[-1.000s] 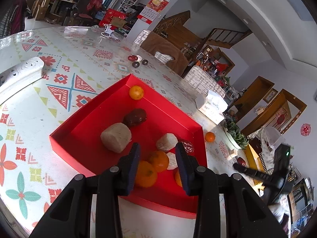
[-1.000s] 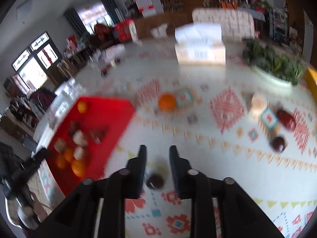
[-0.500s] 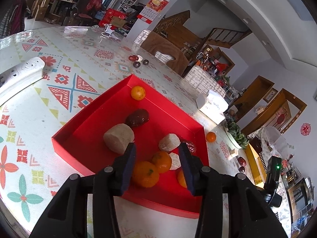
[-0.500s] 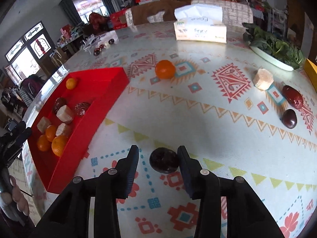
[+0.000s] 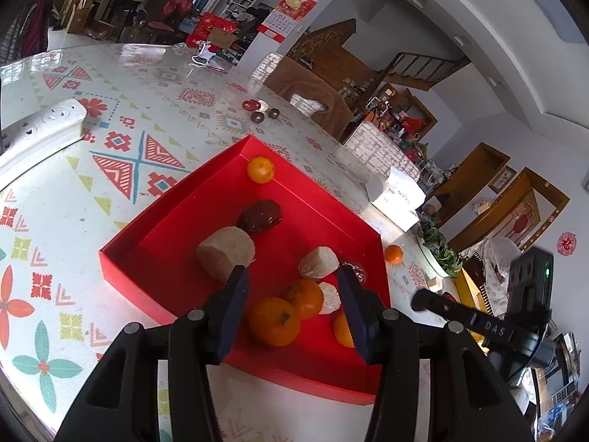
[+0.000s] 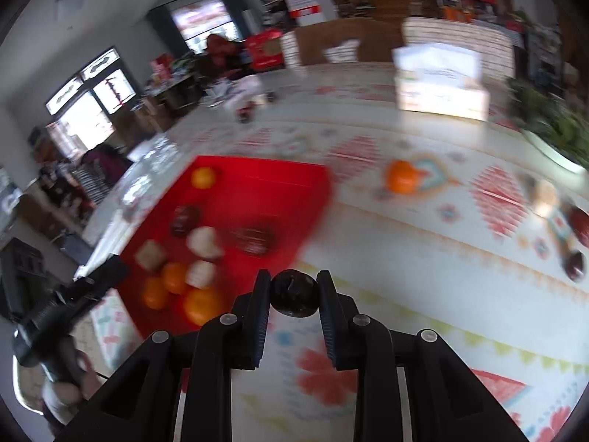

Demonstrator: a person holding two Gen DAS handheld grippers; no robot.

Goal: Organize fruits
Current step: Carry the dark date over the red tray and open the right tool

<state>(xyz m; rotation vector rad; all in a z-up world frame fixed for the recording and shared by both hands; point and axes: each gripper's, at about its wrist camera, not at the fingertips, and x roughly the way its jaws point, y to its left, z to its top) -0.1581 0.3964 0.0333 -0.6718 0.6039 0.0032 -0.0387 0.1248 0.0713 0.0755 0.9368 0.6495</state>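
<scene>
- At the bottom centre of the right wrist view, the right gripper (image 6: 294,294) pinches a small, dark, round fruit (image 6: 294,293) between its two black fingers; the jaws are closing on it, and it hangs above the patterned tablecloth (image 6: 423,258).
- At the bottom of the left wrist view, the left gripper (image 5: 292,307) has its fingers spread and opening, with nothing pinched. It hovers over the near edge of a red tray (image 5: 176,221).
- Seen between those fingers, inside the tray, lie two oranges (image 5: 274,320), touching each other.
- Just beyond them in the tray are pale cut chunks (image 5: 225,252), a dark red fruit (image 5: 259,216) touching the largest chunk, and a small orange (image 5: 260,169) in the far corner.
- In the right wrist view the tray fills the left middle of the frame, blurred.
- Outside the tray, towards the upper right of the right wrist view, a lone orange (image 6: 401,181) sits on the tablecloth.
- At the far right edge of that view lie a pale chunk and dark red fruits (image 6: 575,266), blurred.
- At the top right, a tissue box (image 6: 440,84) stands near the far edge of the table.
</scene>
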